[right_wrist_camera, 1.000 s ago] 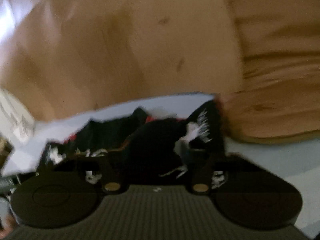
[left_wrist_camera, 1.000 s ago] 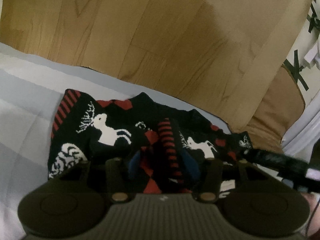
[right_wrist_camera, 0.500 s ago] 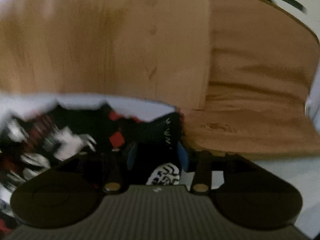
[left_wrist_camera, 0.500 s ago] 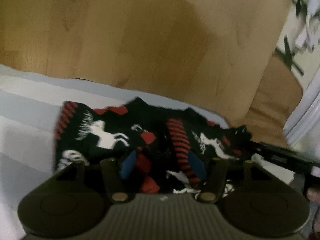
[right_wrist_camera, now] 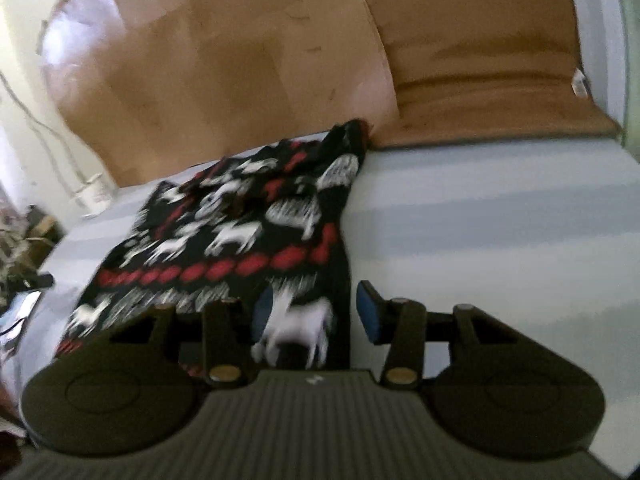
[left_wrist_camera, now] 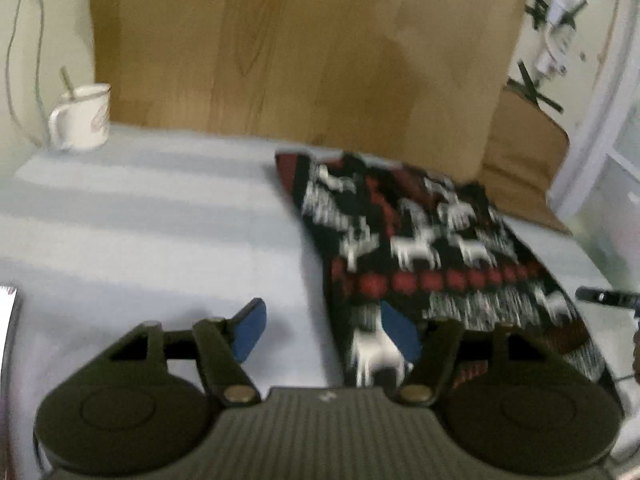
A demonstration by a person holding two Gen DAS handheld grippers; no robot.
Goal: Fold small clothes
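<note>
A small black knit garment [left_wrist_camera: 432,240] with white reindeer and red diamonds lies flat on the pale striped cloth [left_wrist_camera: 140,220]. It also shows in the right wrist view [right_wrist_camera: 240,236]. My left gripper [left_wrist_camera: 324,332] is open at the garment's near left corner, one blue pad [left_wrist_camera: 250,330] over bare cloth, the other over the knit. My right gripper [right_wrist_camera: 316,316] is open at the near right corner, with the garment's edge between its jaws. Neither holds anything.
A white mug [left_wrist_camera: 82,118] with a stick in it stands at the far left. A wooden board [left_wrist_camera: 304,52] leans behind the cloth. A brown cushion [right_wrist_camera: 488,80] lies at the far right. A dark tool tip [left_wrist_camera: 604,298] shows at the right edge.
Both grippers were shut on bunched garment near its far edge. Now both have opened and pulled back to the near edge, and the garment lies spread flat.
</note>
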